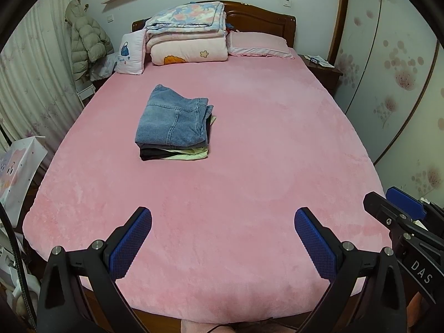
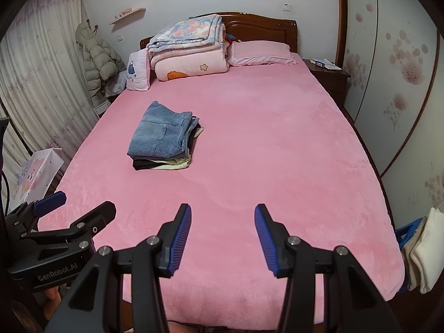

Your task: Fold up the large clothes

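A stack of folded clothes with blue jeans (image 1: 173, 119) on top, dark and pale yellow garments under it, lies on the pink bed (image 1: 249, 166), left of centre; it also shows in the right wrist view (image 2: 162, 136). My left gripper (image 1: 223, 216) is open and empty above the bed's near end. My right gripper (image 2: 223, 213) is open and empty beside it, also far from the stack. Each gripper shows in the other's view: the right one (image 1: 399, 208), the left one (image 2: 75, 208).
Folded quilts (image 1: 188, 33) and pillows (image 1: 258, 44) lie at the headboard. A nightstand (image 1: 322, 68) stands at the right, a wardrobe (image 1: 394, 69) beyond it. A coat (image 1: 86, 41), curtain and gift bag (image 1: 19, 172) are on the left. Cream cloth (image 2: 424, 249) hangs at the right.
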`<state>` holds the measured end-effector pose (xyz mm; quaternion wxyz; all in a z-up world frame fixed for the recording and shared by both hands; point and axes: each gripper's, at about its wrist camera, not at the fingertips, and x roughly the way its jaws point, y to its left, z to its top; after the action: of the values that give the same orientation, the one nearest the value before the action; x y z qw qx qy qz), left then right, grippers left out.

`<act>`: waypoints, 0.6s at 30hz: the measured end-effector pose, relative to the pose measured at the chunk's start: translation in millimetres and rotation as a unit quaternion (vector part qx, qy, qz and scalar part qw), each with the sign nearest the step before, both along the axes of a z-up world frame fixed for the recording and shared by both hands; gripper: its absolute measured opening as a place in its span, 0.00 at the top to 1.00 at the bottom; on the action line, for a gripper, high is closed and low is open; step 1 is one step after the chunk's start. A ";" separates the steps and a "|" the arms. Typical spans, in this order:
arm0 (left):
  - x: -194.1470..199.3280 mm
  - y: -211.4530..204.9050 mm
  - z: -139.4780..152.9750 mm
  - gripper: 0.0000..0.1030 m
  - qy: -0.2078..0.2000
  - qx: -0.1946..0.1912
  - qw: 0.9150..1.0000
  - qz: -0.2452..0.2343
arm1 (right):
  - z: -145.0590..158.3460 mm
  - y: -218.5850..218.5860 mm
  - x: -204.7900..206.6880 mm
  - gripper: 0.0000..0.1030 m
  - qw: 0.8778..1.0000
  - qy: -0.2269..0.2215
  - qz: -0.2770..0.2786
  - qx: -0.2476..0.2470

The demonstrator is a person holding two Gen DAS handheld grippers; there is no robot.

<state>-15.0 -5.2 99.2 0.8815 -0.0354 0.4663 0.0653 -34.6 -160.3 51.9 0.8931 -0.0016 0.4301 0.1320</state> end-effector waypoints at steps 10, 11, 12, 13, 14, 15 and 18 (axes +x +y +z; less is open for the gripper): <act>-1.5 -3.0 -1.1 0.01 0.008 0.003 1.000 0.003 | -4.6 -3.1 1.8 0.54 1.000 0.007 -0.001 0.000; -1.4 -2.8 -1.2 0.01 0.009 0.003 1.000 0.004 | -5.3 -3.4 2.1 0.54 1.000 0.008 -0.001 0.000; -1.3 -2.9 -1.3 0.01 0.009 0.004 1.000 0.005 | -6.0 -3.6 2.4 0.54 1.000 0.008 0.000 0.000; -0.6 -3.3 -1.0 0.01 0.010 0.004 1.000 0.005 | -6.1 -2.8 3.1 0.54 1.000 0.009 0.001 0.000; -0.4 -3.5 -1.2 0.01 0.011 0.004 1.000 0.005 | -6.6 -2.7 3.5 0.54 1.000 0.010 0.001 -0.001; -0.1 -3.3 -1.8 0.01 0.011 0.004 1.000 0.005 | -6.9 -1.8 3.9 0.54 1.000 0.011 0.002 -0.001; 1.7 -3.1 -1.4 0.01 0.013 0.004 1.000 0.006 | -7.6 -0.8 4.9 0.54 1.000 0.014 0.003 -0.002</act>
<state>-13.3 -8.3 97.7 0.8750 -0.0341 0.4774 0.0732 -29.7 -161.1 44.3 0.8864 -0.0031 0.4433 0.1334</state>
